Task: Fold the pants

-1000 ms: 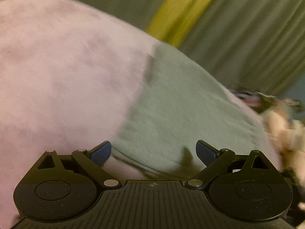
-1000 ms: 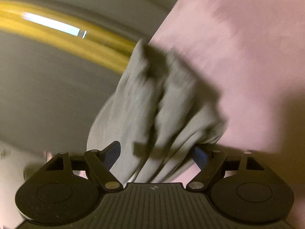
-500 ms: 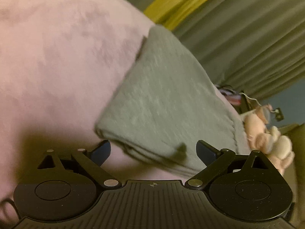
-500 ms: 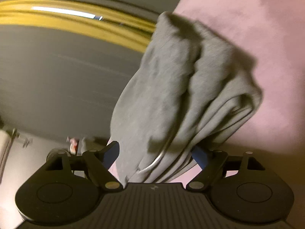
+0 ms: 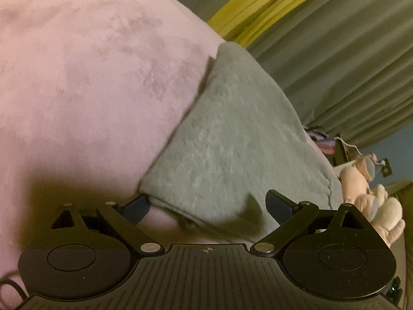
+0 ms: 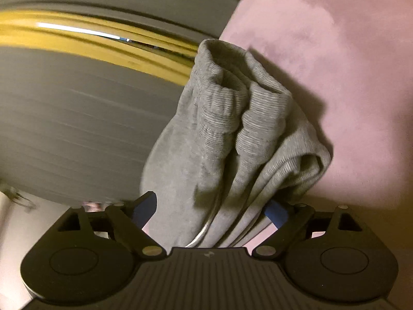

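Observation:
The grey pants (image 5: 232, 139) lie folded on a pink bed cover (image 5: 90, 77). My left gripper (image 5: 209, 204) is open, its blue-padded fingers (image 5: 136, 205) straddling the near folded edge. In the right wrist view the bunched ribbed cuffs and waistband of the pants (image 6: 232, 134) sit between the wide-apart fingers (image 6: 144, 206) of my right gripper (image 6: 209, 209), which is open. A pale drawstring (image 6: 204, 230) hangs among the folds. The cloth hides most of the right finger pad.
Grey-green curtains (image 5: 335, 51) with a yellow strip (image 5: 258, 7) hang behind the bed. A pink plush toy (image 5: 371, 199) and small clutter (image 5: 325, 142) lie at the bed's far right. The pink cover (image 6: 348, 64) fills the right of the right wrist view.
Both cameras have pulled back and tilted, so more of the folded pants shows. The fold edge now lies between the left fingers. Both grippers stay open.

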Demonstrator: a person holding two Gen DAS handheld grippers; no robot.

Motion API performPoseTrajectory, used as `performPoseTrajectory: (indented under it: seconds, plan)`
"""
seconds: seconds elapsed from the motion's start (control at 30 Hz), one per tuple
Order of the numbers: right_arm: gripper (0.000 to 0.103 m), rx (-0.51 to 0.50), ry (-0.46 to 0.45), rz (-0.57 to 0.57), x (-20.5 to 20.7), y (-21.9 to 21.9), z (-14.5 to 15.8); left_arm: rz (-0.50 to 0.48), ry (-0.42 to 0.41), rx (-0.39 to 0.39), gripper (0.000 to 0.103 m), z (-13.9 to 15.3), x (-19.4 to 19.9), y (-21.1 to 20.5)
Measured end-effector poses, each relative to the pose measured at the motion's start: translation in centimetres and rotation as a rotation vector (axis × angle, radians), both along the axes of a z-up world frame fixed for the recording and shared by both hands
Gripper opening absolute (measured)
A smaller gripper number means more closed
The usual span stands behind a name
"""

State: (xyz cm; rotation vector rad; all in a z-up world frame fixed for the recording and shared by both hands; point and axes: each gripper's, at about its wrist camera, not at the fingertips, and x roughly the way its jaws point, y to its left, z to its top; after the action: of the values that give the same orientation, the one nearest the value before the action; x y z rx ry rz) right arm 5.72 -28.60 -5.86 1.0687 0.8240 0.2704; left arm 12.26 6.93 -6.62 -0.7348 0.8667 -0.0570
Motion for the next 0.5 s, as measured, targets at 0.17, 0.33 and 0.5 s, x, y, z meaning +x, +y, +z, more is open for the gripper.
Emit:
performPoseTrajectory:
  seconds: [0.17, 0.33, 0.5]
  plan:
    - [0.071, -0.04, 0.002, -0.13, -0.6, -0.1, -0.3, 0.102, -0.036, 0.115, 0.099, 0.2, 0.3, 0.9]
    - [0.063, -0.014, 0.033, -0.176, -1.0, -1.1, -1.1, 0.123, -0.055, 0.223, 0.093, 0.8, 0.0, 0.7]
    - [0.061, -0.125, 0.047, -0.136, -1.9, -1.7, 0.6, 0.194, -0.094, 0.503, 0.096, 3.2, -0.3, 0.0]
